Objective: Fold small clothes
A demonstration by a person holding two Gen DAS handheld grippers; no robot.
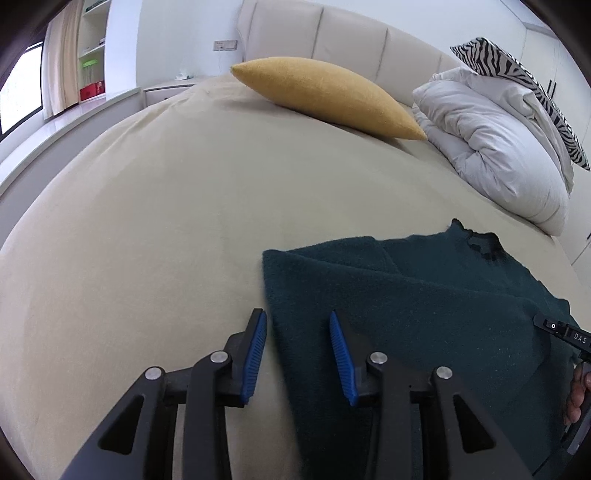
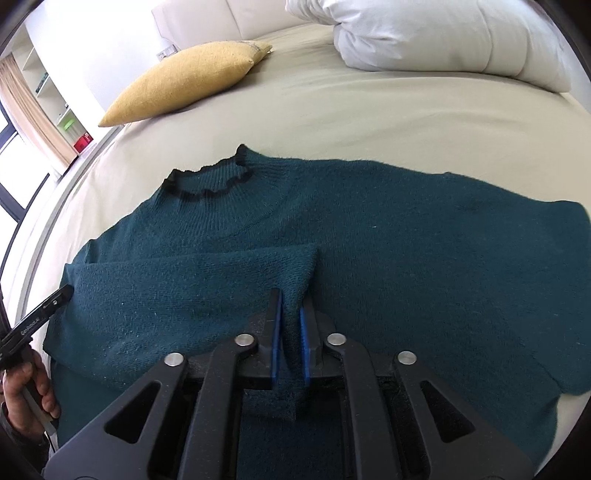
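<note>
A dark teal knit sweater point(image 2: 369, 236) with a black-edged collar point(image 2: 207, 188) lies flat on the beige bed point(image 2: 332, 110). Its left sleeve point(image 2: 192, 280) is folded across the body. My right gripper point(image 2: 290, 306) is shut on the cuff end of that sleeve, just above the sweater's middle. My left gripper point(image 1: 297, 325) is open, its jaws straddling the sweater's left folded edge point(image 1: 273, 295), holding nothing. The sweater point(image 1: 424, 302) fills the lower right of the left wrist view. The left gripper also shows at the left edge of the right wrist view point(image 2: 55, 299).
A yellow cushion point(image 1: 328, 96) lies at the head of the bed, with a white duvet point(image 1: 495, 147) and a zebra-print pillow point(image 1: 517, 77) to its right. A padded headboard point(image 1: 332, 33) stands behind. Shelves and a window are at the far left.
</note>
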